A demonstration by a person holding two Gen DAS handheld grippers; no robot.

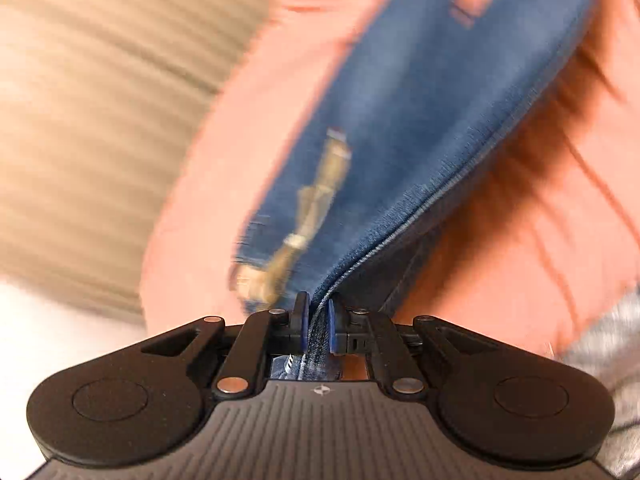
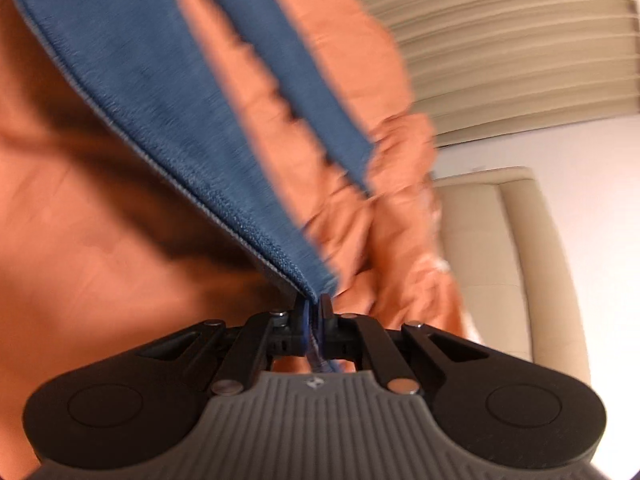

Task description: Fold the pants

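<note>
Blue jeans (image 1: 420, 128) with torn patches stretch away from my left gripper (image 1: 318, 320), which is shut on the denim edge and holds it above an orange bedsheet (image 1: 240, 128). In the right wrist view the same jeans (image 2: 168, 92) hang from my right gripper (image 2: 314, 320), also shut on a seam edge. Both views are motion blurred. The rest of the pants lies beyond the frames.
Beige pleated curtains (image 2: 520, 48) hang behind the bed. A beige padded chair (image 2: 500, 248) stands at the right against a white wall. The orange sheet (image 2: 80, 240) is wrinkled. A grey fabric (image 1: 608, 352) shows at the right edge.
</note>
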